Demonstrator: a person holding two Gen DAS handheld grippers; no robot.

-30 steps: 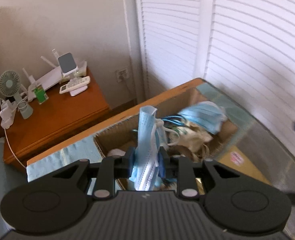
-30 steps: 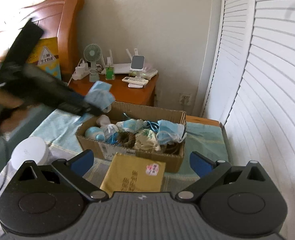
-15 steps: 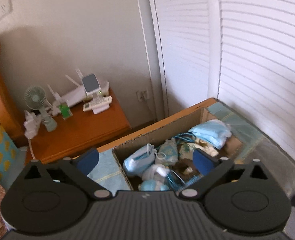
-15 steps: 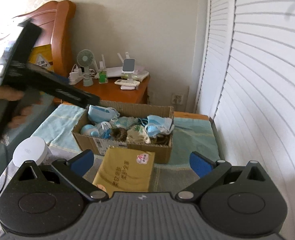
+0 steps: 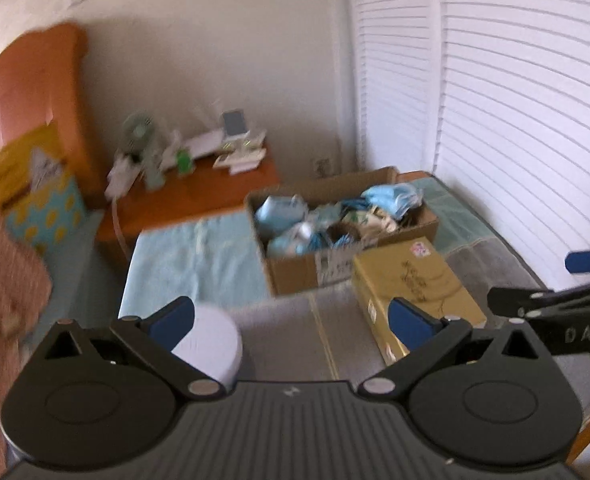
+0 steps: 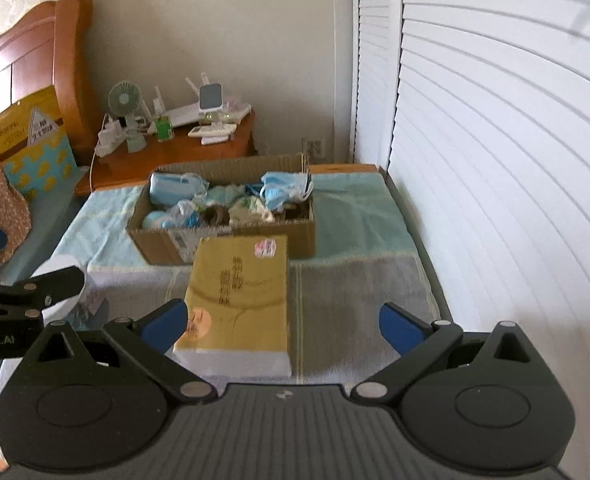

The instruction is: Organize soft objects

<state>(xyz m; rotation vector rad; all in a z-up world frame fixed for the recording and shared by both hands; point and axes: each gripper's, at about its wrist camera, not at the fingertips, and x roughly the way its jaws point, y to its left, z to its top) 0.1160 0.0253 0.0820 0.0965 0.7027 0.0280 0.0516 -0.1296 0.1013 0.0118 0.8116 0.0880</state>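
Observation:
A cardboard box on the towel-covered table holds several soft things: blue face masks, socks and cloth pieces. It also shows in the left wrist view, with masks at its right end. My left gripper is open and empty, pulled back well short of the box. My right gripper is open and empty, above the near end of a yellow box.
The yellow box lies in front of the cardboard box. A white round device sits at the table's left. A wooden nightstand with a fan and gadgets stands behind. White louvred doors line the right side.
The left gripper let go of the blue mask into the box, opened, and drew back and away. The right gripper also backed off from the box.

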